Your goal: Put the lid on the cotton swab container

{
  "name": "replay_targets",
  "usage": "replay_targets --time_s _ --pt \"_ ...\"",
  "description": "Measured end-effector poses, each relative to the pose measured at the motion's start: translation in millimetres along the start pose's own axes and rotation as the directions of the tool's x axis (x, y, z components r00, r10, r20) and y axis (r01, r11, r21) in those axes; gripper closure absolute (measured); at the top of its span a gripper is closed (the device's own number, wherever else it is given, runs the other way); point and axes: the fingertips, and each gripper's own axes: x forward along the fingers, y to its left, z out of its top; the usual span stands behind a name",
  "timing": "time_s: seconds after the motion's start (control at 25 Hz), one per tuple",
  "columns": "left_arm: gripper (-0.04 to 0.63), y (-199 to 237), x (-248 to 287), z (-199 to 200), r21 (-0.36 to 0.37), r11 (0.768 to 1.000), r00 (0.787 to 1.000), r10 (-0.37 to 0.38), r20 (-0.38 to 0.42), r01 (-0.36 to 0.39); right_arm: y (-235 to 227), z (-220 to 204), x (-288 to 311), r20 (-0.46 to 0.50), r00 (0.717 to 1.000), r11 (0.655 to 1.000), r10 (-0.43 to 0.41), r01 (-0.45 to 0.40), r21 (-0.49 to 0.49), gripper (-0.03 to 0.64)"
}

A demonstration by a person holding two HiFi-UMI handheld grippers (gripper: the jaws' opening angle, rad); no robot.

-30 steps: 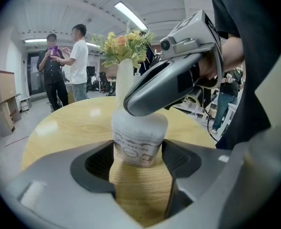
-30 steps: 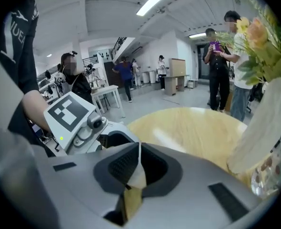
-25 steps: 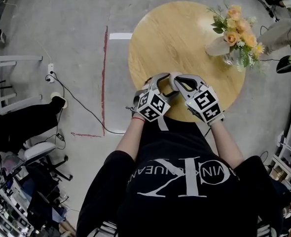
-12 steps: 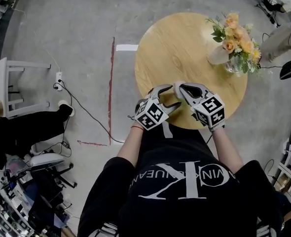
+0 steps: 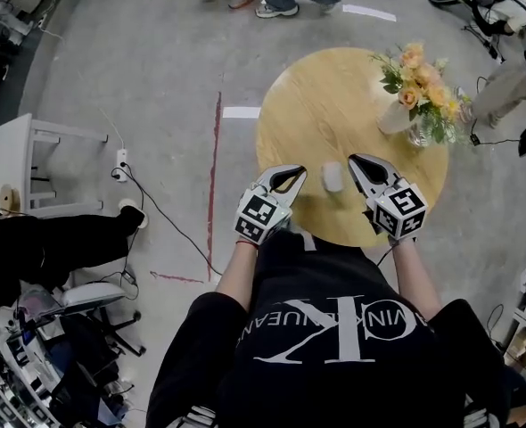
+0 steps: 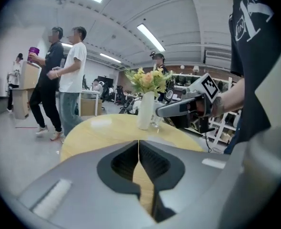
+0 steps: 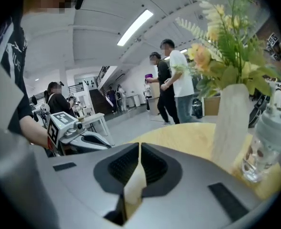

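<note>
Well clear of both claws, the swab container stood alone

The cotton swab container (image 5: 332, 176), one small white piece, stood on the round table (image 5: 334, 87) just below the frame's centre. From above, it could not be told whether its lid was seated. It looked like light, stiff plastic, probably smooth and easy to tip, so a gentle pinch across its sides would suit best. To its left the left claw (image 5: 291, 176) was clenched on nothing. To its right the right claw (image 5: 359, 164) was likewise clenched and empty. Neither touched the container. Counted: one container, two claws, one table, one vase of flowers (image 5: 397, 114) at the upper right, and one clear bottle (image 7: 269, 137) beside the vase.
</note>
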Motion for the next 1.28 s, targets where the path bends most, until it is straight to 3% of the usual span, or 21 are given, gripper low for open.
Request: replay_targets --time_s 0.16,0.44,0.68,1.12,1.28 --pt "0.583 29.7 -17.4 36.1 -0.023 0.992 0.989 0.124 0.074 -0.123 -8.0 22.2 -12.1 0.073 0.996 0.999 -0.047 0.048 -0.009 0.592" --pt "0.584 65.6 -37.3 87.1 -0.033 0.97 0.947 0.242 0.212 -0.241 -13.3 67.1 -30.3 0.219 0.97 0.992 -0.102 0.115 -0.048 0.594" --pt "0.584 83.3 -48.7 119.8 0.004 0.952 0.92 0.294 0.26 -0.306 -18.8 96.2 -43.5 0.302 0.945 0.987 -0.122 0.147 -0.059 0.595" --pt "0.584 96.4 -83.9 157.3 0.008 0.924 0.856 0.349 0.382 -0.381 -18.7 131.6 -64.0 0.416 0.897 0.978 -0.151 0.196 -0.068 0.595" --pt "0.583 95.2 -83.9 173.0 0.038 0.922 0.85 0.34 0.402 -0.386 -26.5 141.9 -69.6 0.434 0.889 0.977 -0.149 0.201 -0.077 0.595"
